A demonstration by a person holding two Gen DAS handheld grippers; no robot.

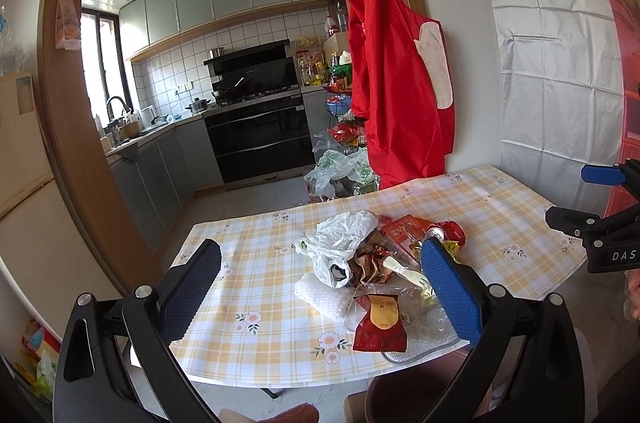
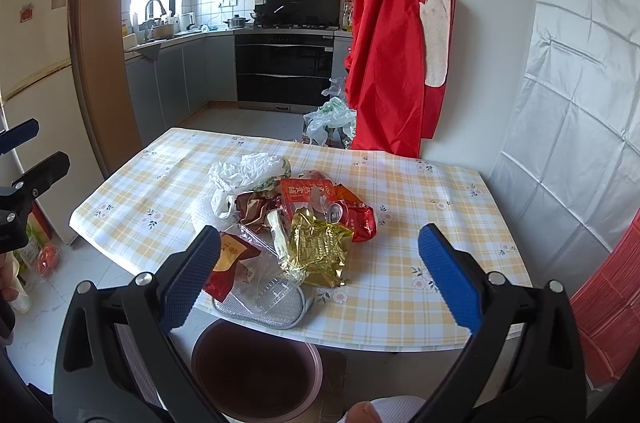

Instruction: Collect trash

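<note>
carefully: both my grippers [image 1: 320, 287] [image 2: 320, 267] hang wide and empty.
the trash pile [image 2: 296, 223] overhangs the table's near edge [image 2: 400, 345] above the bin [image 2: 256, 367]; a clumsy grab spills it.

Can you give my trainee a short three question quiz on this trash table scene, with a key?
1. True or false: the crushed red can lies among the wrappers on the checked tablecloth.
2. Which item hangs over the table's near edge, above the round bin?
A. the silver mesh pad
B. the white plastic bag
C. the gold foil packet
3. Fill in: both the left gripper and the right gripper have their jaws ____.

Key: 1 true; 2 A; 3 open, holding nothing.
</note>
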